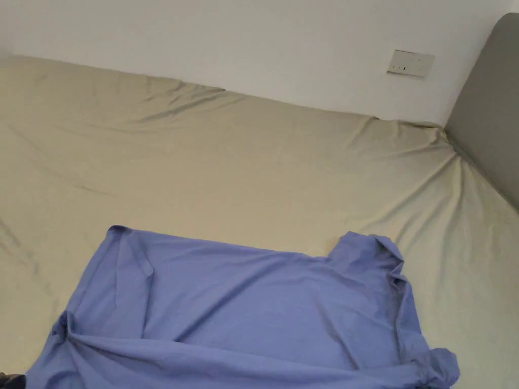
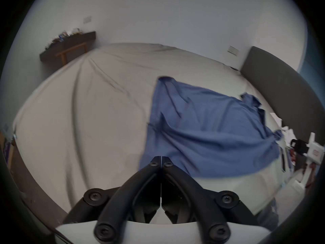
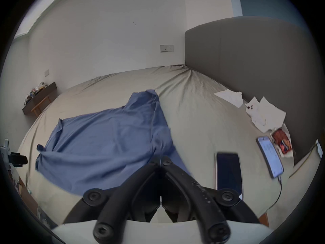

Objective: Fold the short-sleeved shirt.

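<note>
The blue shirt (image 1: 243, 309) lies spread across the bed (image 1: 202, 167) for folding; left tongs (image 2: 161, 157) and right tongs (image 3: 161, 158) each pinch its near edge, jaws closed.

A beige sheet (image 1: 243, 167) covers the bed, creased toward the far corner where it meets a grey padded headboard (image 3: 255, 57). On the white wall (image 1: 253, 40) behind sits a pale socket plate (image 1: 410, 63). Near the headboard lie crumpled white papers (image 3: 263, 114), with a red snack packet (image 3: 282, 141) just beside them. A lit phone (image 3: 270, 152) rests near the packet with a cable at its end, and a dark phone (image 3: 228, 170) lies close by. A dark shelf (image 2: 70, 43) with clutter on it stands against the far wall.
</note>
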Demonstrator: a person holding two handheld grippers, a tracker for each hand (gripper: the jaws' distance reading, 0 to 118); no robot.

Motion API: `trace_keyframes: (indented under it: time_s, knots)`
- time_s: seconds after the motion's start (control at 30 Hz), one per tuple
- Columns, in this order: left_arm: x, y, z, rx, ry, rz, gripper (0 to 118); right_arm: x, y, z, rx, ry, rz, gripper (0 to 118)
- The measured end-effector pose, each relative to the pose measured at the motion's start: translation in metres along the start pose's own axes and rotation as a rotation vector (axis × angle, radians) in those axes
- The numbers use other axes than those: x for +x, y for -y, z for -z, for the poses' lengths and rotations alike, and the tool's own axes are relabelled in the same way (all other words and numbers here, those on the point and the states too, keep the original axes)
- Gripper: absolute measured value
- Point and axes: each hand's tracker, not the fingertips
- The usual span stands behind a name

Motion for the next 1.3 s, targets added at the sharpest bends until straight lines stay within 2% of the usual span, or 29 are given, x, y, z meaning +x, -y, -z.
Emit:
trace_keyframes:
  time_s: [0.13,0.2,0.27,0.3,0.33,0.4,0.43,0.47,0.63,0.87,0.93,0.97,1.0,1.03,1.1,1.13,1.17,1.2,1.23,1.27,1.3]
  knots:
    - [0.011,0.026,-0.005,0.008,-0.016,0.003,0,-0.011,0.034,-0.027,-0.020,-0.004,0.024,1]
    - [0.008,0.033,-0.003,0.004,0.007,-0.017,0,-0.014,0.048,-0.035,-0.052,-0.009,0.088,1]
    - [0.005,0.033,0.004,0.004,0.017,-0.038,0,-0.013,0.054,-0.037,-0.074,-0.055,0.156,1]
    - [0.004,0.032,0.008,0.012,0.004,-0.043,10,-0.012,0.055,-0.037,-0.079,-0.070,0.176,1]
    - [0.002,0.030,0.011,0.038,-0.013,-0.036,30,-0.013,0.053,-0.037,-0.078,-0.068,0.170,1]
    - [-0.006,0.026,0.023,0.065,-0.062,0.034,82,-0.013,0.049,-0.038,-0.070,-0.070,0.166,1]
    - [-0.008,0.023,0.028,0.053,-0.073,0.043,90,-0.014,0.046,-0.039,-0.065,-0.072,0.163,1]
    - [-0.011,0.021,0.034,0.049,-0.068,0.044,91,-0.014,0.044,-0.040,-0.061,-0.076,0.162,1]
    - [-0.017,0.012,0.066,-0.011,-0.077,0.056,89,-0.016,0.033,-0.039,-0.052,-0.115,0.178,1]
    - [-0.007,0.011,0.092,-0.054,-0.097,0.117,81,-0.016,0.035,-0.024,-0.110,-0.098,0.164,1]
    - [-0.004,0.013,0.086,-0.046,-0.089,0.147,56,-0.013,0.039,-0.019,-0.130,-0.089,0.164,2]
    - [-0.005,0.012,0.083,-0.031,-0.076,0.149,38,-0.012,0.040,-0.015,-0.140,-0.079,0.156,2]
    - [-0.007,0.010,0.080,-0.029,-0.044,0.140,11,-0.011,0.041,-0.011,-0.152,-0.065,0.144,2]
    - [-0.007,0.008,0.078,-0.045,0.033,0.101,9,-0.010,0.042,-0.007,-0.159,-0.057,0.136,2]
    - [-0.004,0.007,0.078,-0.051,-0.015,0.103,9,-0.006,0.042,0.002,-0.167,-0.041,0.129,3]
    - [-0.005,0.007,0.078,-0.048,-0.021,0.122,9,-0.004,0.040,0.007,-0.171,-0.039,0.132,11]
    - [-0.007,0.007,0.080,-0.058,-0.018,0.130,8,-0.002,0.039,0.013,-0.173,-0.039,0.142,29]
    - [-0.006,0.007,0.081,-0.065,-0.022,0.135,8,0.002,0.038,0.018,-0.166,-0.038,0.157,58]
    - [-0.006,0.006,0.081,-0.064,-0.023,0.133,8,0.004,0.037,0.023,-0.151,-0.038,0.165,76]
    - [-0.005,0.005,0.079,-0.068,-0.022,0.130,8,0.006,0.037,0.030,-0.134,-0.042,0.167,88]
    - [-0.002,0.004,0.076,-0.068,-0.023,0.128,8,0.008,0.035,0.037,-0.138,-0.037,0.161,95]
